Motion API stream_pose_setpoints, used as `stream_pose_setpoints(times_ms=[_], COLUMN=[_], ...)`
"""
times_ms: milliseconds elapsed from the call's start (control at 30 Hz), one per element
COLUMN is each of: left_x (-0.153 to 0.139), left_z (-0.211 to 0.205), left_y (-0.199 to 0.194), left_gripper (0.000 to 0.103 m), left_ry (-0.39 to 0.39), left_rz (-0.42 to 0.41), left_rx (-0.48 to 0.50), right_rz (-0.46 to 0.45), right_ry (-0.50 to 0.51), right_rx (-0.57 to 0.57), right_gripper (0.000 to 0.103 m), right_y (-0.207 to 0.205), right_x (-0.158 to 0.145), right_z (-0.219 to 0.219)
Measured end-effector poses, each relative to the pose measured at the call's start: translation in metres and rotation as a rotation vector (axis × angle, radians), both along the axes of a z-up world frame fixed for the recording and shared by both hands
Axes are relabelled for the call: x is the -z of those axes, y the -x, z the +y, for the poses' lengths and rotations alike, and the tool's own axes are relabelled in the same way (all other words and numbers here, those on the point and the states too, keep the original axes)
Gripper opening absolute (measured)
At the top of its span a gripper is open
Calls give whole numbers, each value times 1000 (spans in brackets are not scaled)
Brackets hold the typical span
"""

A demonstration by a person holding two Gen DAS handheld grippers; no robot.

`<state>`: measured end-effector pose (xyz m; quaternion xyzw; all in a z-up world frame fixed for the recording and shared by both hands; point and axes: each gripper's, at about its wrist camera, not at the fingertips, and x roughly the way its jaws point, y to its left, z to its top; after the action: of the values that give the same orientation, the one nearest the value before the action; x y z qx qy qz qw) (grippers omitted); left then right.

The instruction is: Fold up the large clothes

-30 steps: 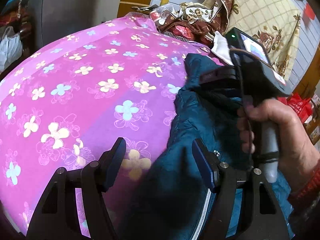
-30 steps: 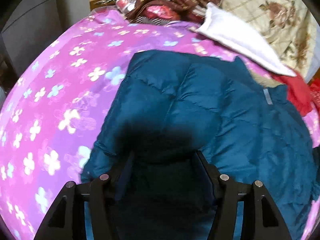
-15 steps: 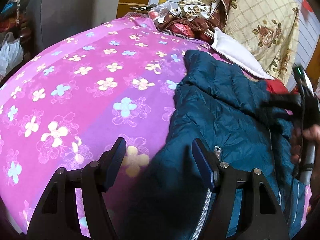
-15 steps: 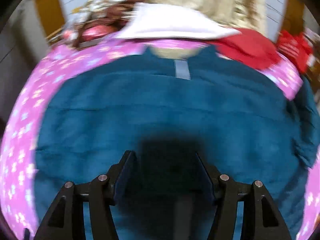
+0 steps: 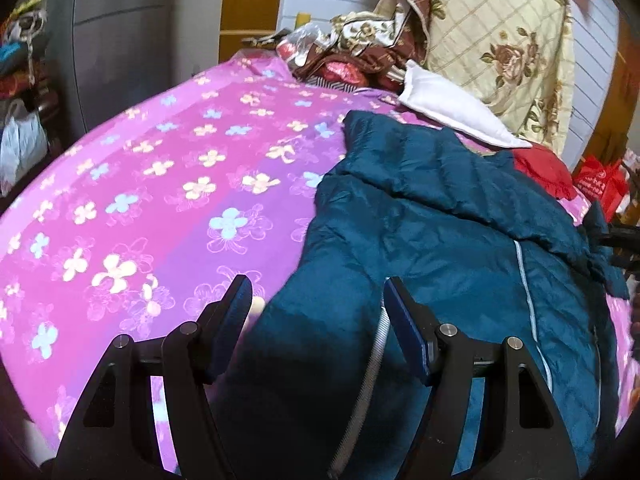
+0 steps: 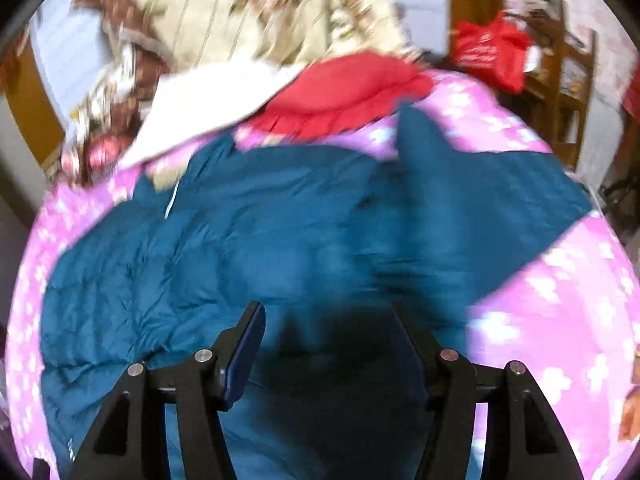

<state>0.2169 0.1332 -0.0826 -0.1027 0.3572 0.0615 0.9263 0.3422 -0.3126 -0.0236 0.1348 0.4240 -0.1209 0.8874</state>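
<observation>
A large teal quilted jacket (image 5: 432,232) lies spread on the pink flowered bedspread (image 5: 168,200). Its zipper (image 5: 362,380) runs along the near edge. My left gripper (image 5: 320,308) hovers open over the jacket's near left corner, and the fabric under it touches neither pad. In the blurred right wrist view, my right gripper (image 6: 328,332) stands open above the jacket's (image 6: 280,248) middle right. One sleeve (image 6: 500,192) reaches out to the right. The collar (image 6: 172,196) points to the far left.
A white pillow (image 5: 448,112), a red garment (image 5: 540,168) and a cream flowered quilt (image 5: 500,40) are piled at the head of the bed. A red bag (image 6: 492,52) and wooden furniture (image 6: 568,80) stand past the bed's right side. Grey cabinets (image 5: 120,40) stand to the left.
The right gripper swept from the jacket's left side across to its right side, out to the edge of the left wrist view. The left gripper shifted slightly; both stayed open.
</observation>
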Motion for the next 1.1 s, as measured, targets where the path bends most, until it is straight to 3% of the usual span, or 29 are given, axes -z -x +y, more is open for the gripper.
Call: stream_pose_setpoints(times_ms=[67,200,300,433,567,733,1100], left_x=[-7,-23,-41,-72,-92,-80,-38], left_z=[-10,-35,-60,-86,-109,-128,-136], left_y=[12,40,53,64,63,54,10], left_gripper=[68,68,68,68,68,68,68], left_ry=[-14,-8,-1,14,17,-63,-98], left_rz=[0,19,31,13,-16,-71,40], left_rx=[18,79,139,195,219,159,94], right_rz=[-50,-56,-76,-103,-118,-129,-127], right_ry=[-16,-103,-199,-334,-423,-457,-398], right_rx=[41,174,298,376,413,432,470], right_gripper=[60,60,60,60,60,57,53], right_y=[30,78,108,125,114,78,8], right_x=[-16,-28,-22,4,36,61,92], right_z=[-37,-127,-199,-259,-293,-318,-351])
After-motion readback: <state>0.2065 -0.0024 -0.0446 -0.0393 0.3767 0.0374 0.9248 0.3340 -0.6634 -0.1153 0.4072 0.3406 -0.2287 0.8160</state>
